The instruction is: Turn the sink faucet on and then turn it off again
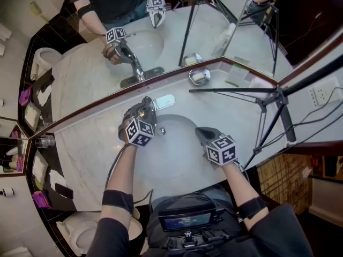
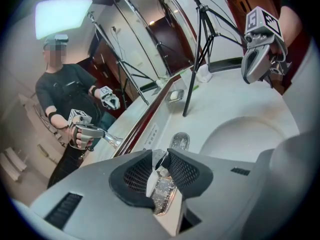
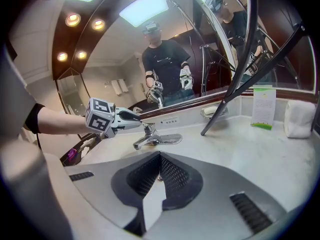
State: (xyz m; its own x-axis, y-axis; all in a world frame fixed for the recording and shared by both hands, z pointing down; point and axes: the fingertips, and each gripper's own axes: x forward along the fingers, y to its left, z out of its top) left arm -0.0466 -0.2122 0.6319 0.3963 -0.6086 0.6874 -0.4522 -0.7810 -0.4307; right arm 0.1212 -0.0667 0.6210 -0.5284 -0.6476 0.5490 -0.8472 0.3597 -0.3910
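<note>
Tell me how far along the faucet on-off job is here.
Done: nothing visible; no water runs from the spout. In hand: the left gripper is closed on the faucet handle; the right gripper hangs shut and empty at the basin edge. Left: apparently turning the water on, then off.

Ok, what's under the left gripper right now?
The chrome faucet: the left gripper is closed on its handle. In the head view the gripper covers most of the faucet; only the base plate shows beyond it.
</note>
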